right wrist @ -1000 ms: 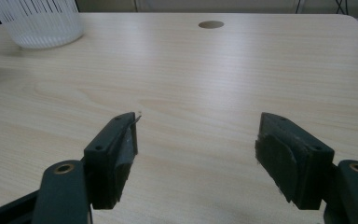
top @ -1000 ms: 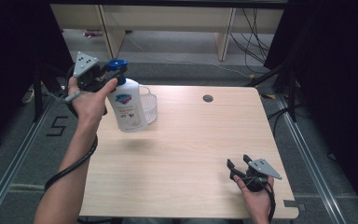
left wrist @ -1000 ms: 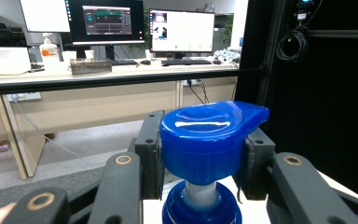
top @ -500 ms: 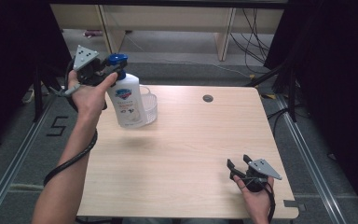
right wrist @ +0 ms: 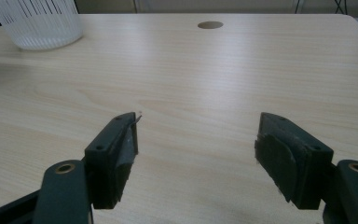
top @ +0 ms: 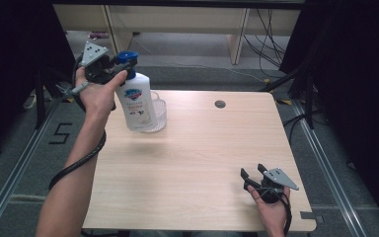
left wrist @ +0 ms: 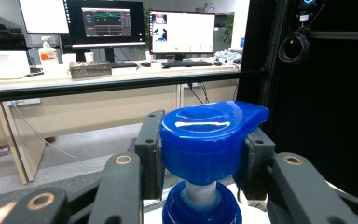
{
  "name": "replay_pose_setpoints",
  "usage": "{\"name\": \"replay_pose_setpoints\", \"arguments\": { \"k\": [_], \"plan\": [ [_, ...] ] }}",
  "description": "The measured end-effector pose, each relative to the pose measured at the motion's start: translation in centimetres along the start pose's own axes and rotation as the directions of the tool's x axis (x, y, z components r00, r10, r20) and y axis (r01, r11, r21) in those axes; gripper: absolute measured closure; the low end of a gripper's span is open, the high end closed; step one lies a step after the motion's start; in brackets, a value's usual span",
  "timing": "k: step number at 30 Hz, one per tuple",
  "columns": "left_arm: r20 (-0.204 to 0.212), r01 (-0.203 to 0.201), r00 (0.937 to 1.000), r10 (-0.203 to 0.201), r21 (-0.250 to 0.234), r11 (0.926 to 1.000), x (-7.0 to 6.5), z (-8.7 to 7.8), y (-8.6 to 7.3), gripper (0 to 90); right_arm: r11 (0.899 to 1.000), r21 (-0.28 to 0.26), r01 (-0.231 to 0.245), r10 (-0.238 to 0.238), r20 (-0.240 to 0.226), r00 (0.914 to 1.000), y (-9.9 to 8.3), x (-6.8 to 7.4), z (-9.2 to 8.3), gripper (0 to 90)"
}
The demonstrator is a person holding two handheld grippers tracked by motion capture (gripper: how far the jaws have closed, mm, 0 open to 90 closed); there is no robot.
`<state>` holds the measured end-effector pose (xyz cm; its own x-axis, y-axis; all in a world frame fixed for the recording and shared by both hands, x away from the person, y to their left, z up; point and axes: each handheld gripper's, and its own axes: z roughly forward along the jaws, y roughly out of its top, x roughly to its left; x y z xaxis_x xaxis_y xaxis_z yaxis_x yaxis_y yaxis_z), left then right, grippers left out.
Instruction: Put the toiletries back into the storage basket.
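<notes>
Left gripper (top: 112, 69): pinching the blue plastic pump cap (left wrist: 212, 140) of a white plastic soap bottle w/ blue-red label (top: 135, 101); in the left gripper view both pads press the cap's sides, spout pointing to that view's right.
Bottle pos: held off the tabletop, lifted by its cap, body hanging slightly tilted, base toward the table; sits at the far-left part of the light wood table (top: 197, 163), just in front of / overlapping the bowl in the high view.
Bowl: clear ribbed plastic bowl (top: 157, 114) standing on the table's far-left area, right behind the bottle's lower half; whether they touch, can't tell. In the right gripper view its ribbed wall (right wrist: 37, 23) shows top left.
Left hand (top: 96, 96): wrapped round the gripper's grip, forearm coming up along the table's left edge, black cable looping under the arm.
Right gripper (top: 250, 177): jaws spread wide, nothing btwn them; low over the near-right corner of the table, pointing toward the far-left. Well apart from bottle & bowl.
Right hand (top: 271, 207): at the table's near edge, holding the gripper.
Table extras: round dark cable hole (top: 220, 104) near the far edge, mid-right.
Floor: number marking "5" (top: 61, 133) left of the table.
</notes>
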<state>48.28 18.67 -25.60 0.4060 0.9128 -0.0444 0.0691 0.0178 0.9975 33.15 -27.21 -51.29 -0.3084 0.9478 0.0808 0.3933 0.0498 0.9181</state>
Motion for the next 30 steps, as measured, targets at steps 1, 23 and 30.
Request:
{"name": "replay_pose_setpoints", "arguments": {
  "k": [1,23,30],
  "plan": [
    [-0.002,-0.001,1.0000,0.001,-0.002,1.0000,0.0,0.1,0.0,59.4,1.000,-0.003,-0.003,0.003,-0.003,1.0000,0.0,0.0,0.0,30.3],
    [-0.006,-0.002,1.0000,0.002,-0.003,1.0000,0.5,1.0,0.9,59.5,1.000,0.007,-0.006,0.006,0.006,1.0000,0.0,-0.1,0.0,30.3],
    [-0.016,-0.003,0.9999,0.003,-0.006,1.0000,0.4,1.6,1.2,59.5,1.000,0.007,-0.006,0.006,0.007,1.0000,0.0,-0.1,0.0,30.3]
  ]
}}
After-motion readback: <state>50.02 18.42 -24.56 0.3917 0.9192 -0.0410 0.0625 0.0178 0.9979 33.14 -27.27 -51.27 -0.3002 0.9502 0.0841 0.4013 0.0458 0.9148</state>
